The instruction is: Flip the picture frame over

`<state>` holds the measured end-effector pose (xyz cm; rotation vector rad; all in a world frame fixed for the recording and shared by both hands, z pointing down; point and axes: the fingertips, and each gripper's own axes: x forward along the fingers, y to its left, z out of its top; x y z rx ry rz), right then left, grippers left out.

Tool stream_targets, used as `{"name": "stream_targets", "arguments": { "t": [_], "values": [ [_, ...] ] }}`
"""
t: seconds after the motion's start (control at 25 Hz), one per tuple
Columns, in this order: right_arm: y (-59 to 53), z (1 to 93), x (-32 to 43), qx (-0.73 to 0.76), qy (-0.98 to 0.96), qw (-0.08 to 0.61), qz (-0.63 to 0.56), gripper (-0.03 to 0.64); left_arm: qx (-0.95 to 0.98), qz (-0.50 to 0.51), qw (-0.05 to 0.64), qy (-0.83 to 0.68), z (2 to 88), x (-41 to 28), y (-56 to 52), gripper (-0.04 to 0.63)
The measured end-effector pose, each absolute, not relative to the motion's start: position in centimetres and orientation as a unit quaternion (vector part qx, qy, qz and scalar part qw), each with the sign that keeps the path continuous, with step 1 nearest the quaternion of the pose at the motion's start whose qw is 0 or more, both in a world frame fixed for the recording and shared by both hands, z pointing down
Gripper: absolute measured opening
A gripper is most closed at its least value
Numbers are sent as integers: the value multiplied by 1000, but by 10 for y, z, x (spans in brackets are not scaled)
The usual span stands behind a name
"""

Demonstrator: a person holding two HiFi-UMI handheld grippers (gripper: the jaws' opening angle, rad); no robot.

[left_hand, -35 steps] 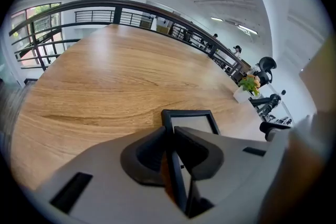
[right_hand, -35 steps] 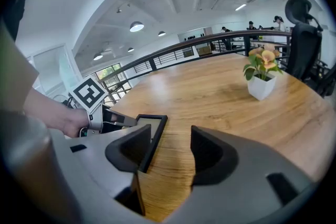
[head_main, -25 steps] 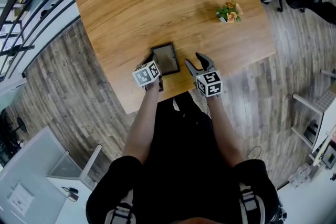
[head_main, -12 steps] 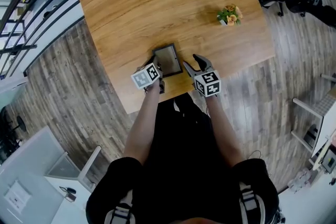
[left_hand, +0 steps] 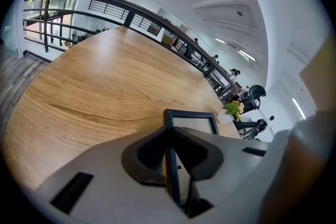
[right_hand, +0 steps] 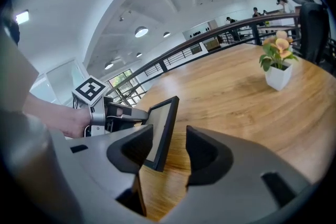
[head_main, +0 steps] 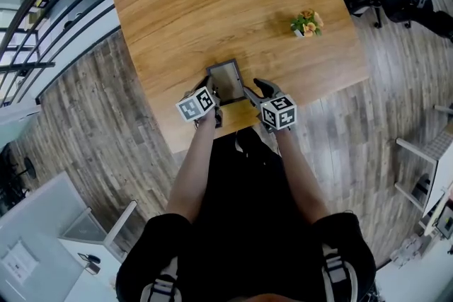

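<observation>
Left gripper (left_hand: 170,131) jaws clamp the picture frame (left_hand: 190,122); right gripper (right_hand: 170,135) jaws, just closing, loosely straddle its other edge.

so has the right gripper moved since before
Yes: left in head view, away from the potted plant, toward the picture frame. The right gripper's jaws have just been closing, the frame's edge between them.

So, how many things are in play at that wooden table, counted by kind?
Picture frame: 1
Potted flowers: 1
Tongs: 2 (left tongs clamped on the frame; right tongs just closing around it, not gripping)
Total: 4
</observation>
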<state>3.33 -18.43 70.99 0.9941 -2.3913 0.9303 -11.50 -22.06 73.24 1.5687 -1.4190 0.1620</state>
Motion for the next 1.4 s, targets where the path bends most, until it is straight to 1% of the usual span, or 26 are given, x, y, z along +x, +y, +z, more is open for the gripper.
{"name": "stream_targets", "arguments": {
  "t": [0.28, 0.56, 0.72, 0.8, 0.88, 1.28, 1.4],
  "values": [
    [-175, 707, 31, 334, -854, 168, 362, 204, 658, 45, 469, -587, 707, -114, -224, 58],
    [-167, 702, 26, 308, -854, 140, 395, 183, 668, 19, 456, -589, 681, -114, -227, 58],
    [-162, 693, 16, 281, -866, 131, 392, 178, 676, 5, 449, -584, 672, -111, -222, 59],
    [-161, 689, 13, 272, -868, 123, 397, 164, 681, 0, 442, -584, 668, -111, -221, 58],
    [-158, 684, 10, 264, -868, 114, 404, 133, 686, -6, 435, -583, 663, -112, -221, 59],
    [-154, 658, 22, 244, -860, 41, 446, 84, 702, -36, 428, -568, 641, -100, -221, 59],
    [-152, 653, 27, 240, -855, 27, 459, 80, 706, -38, 424, -566, 638, -96, -220, 60]
  ]
}}
